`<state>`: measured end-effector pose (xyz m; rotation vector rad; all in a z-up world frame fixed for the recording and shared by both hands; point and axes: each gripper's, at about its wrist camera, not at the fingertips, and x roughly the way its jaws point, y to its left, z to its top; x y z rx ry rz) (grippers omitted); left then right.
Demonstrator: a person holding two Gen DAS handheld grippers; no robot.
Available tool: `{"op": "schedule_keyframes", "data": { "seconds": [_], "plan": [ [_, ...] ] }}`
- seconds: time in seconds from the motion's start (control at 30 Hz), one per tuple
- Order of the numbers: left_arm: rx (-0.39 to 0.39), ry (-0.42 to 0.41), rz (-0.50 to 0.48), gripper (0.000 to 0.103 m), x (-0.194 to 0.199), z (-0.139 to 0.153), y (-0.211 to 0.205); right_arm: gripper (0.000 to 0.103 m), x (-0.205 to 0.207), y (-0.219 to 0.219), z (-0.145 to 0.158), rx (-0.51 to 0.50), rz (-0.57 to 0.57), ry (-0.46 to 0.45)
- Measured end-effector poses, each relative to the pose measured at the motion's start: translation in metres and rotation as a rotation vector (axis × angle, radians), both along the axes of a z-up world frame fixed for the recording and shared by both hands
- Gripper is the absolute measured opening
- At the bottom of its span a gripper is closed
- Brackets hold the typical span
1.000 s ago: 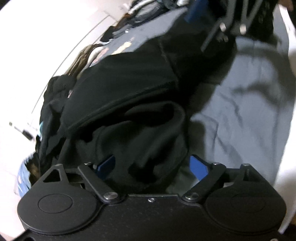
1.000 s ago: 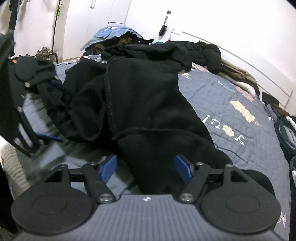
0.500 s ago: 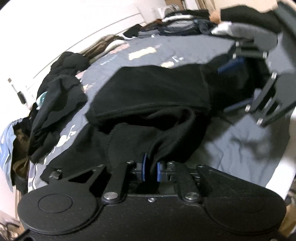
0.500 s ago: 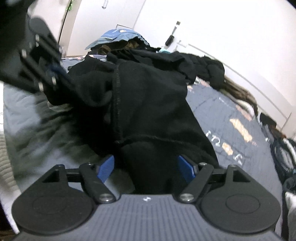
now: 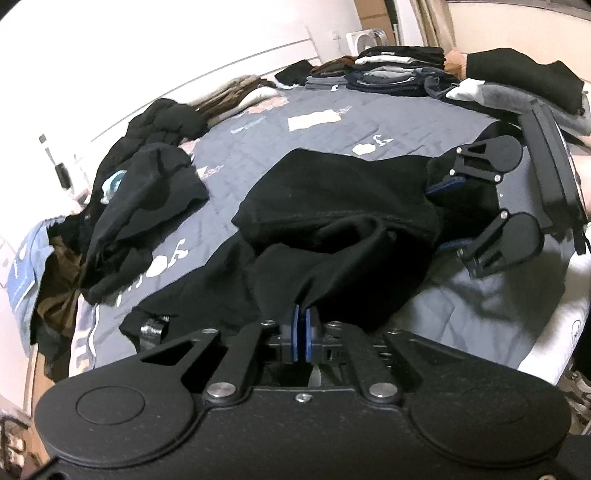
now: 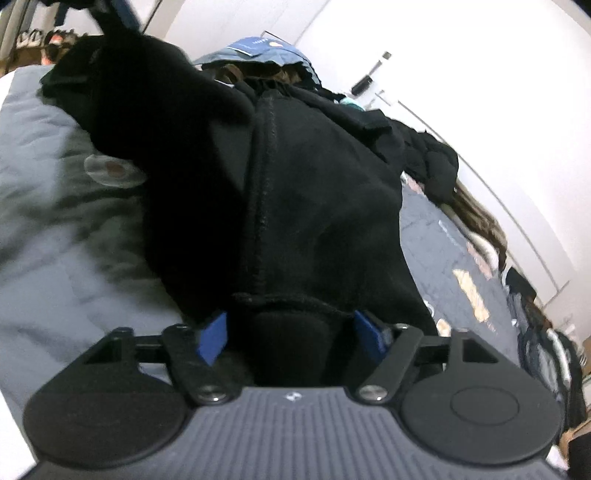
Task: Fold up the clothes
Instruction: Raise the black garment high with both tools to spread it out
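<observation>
Over on the left wrist view, far left, a heap of dark clothes (image 5: 147, 206) slumps at the bed's edge, a blue item (image 5: 26, 280) spilling off beside it. Moving in, the left tool (image 5: 301, 328) has its blue pads pressed tight together on a fold of the black garment (image 5: 332, 221), which sprawls across the grey quilt (image 5: 314, 136) at mid-bed. Further right, the right tool (image 5: 452, 210) shows side-on, fingers spread, with the garment's far end lying between them. Behind it, a folded stack (image 5: 399, 70) lines the far edge of the bed, something the other camera only catches as a blurred strip.

Switch to the right wrist view: at left there's bare pale sheet (image 6: 44, 206), open room beside the cloth. The black garment (image 6: 295, 192) fills the centre, its seam running straight toward the camera. The right tool (image 6: 291, 336) stands wide open, blue pads on either side of the hem, not clamped on it. The left tool (image 6: 122, 9) peeks in only at the top-left corner, lifting cloth. To the right, patterned quilt (image 6: 443, 258) lies uncovered up to the wall-side pile (image 6: 432, 162).
</observation>
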<state>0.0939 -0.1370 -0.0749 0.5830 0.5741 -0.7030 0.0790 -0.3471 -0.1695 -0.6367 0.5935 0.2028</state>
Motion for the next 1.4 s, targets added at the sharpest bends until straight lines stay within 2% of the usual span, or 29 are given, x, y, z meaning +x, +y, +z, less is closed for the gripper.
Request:
{"op": "schedule_keyframes", "data": {
  "seconds": [0.03,0.2,0.27,0.3,0.33,0.4,0.43,0.6,0.7,0.77,0.8,0.87,0.97,1.2,1.4],
  "plan": [
    [0.000,0.006,0.003,0.004,0.000,-0.002,0.000,0.044,0.002,-0.003,0.001,0.024,-0.006,0.011],
    [-0.023,0.041,0.016,0.007,0.003,-0.016,-0.012,0.018,0.004,-0.016,0.008,0.086,-0.039,0.010],
    [-0.027,0.057,0.027,0.012,0.007,-0.025,-0.017,0.016,0.004,-0.022,0.013,0.123,-0.053,0.007],
    [-0.023,0.055,0.031,0.024,0.009,-0.030,-0.021,0.016,0.004,-0.024,0.015,0.141,-0.059,0.005],
    [-0.006,0.041,0.028,0.041,0.008,-0.036,-0.026,0.015,0.004,-0.027,0.017,0.156,-0.063,0.004],
    [0.038,-0.005,0.009,0.057,0.003,-0.049,-0.039,0.015,0.004,-0.029,0.021,0.173,-0.069,0.002],
    [0.064,-0.038,-0.009,0.060,0.000,-0.055,-0.046,0.015,0.004,-0.030,0.022,0.182,-0.072,0.000],
    [0.214,-0.228,-0.121,0.061,-0.018,-0.086,-0.074,0.015,0.004,-0.036,0.033,0.235,-0.092,-0.004],
    [0.267,-0.256,-0.160,0.061,-0.015,-0.100,-0.088,0.015,0.003,-0.039,0.039,0.252,-0.102,-0.016],
    [0.239,-0.236,-0.150,0.036,-0.008,-0.100,-0.089,0.015,0.002,-0.042,0.043,0.269,-0.112,-0.026],
    [0.212,-0.214,-0.134,0.015,-0.004,-0.097,-0.088,0.015,0.002,-0.045,0.046,0.279,-0.118,-0.031],
    [0.138,-0.153,-0.097,0.010,0.006,-0.084,-0.079,0.014,0.000,-0.050,0.051,0.295,-0.130,-0.045],
    [0.102,-0.177,-0.063,0.008,0.012,-0.061,-0.061,0.014,-0.002,-0.059,0.061,0.317,-0.152,-0.079],
    [-0.003,-0.227,0.049,0.006,0.026,0.027,-0.007,0.013,-0.014,-0.087,0.105,0.428,-0.209,-0.159],
    [-0.028,-0.309,0.123,0.006,0.013,0.080,0.025,0.012,-0.042,-0.121,0.155,0.521,-0.254,-0.264]
  ]
}}
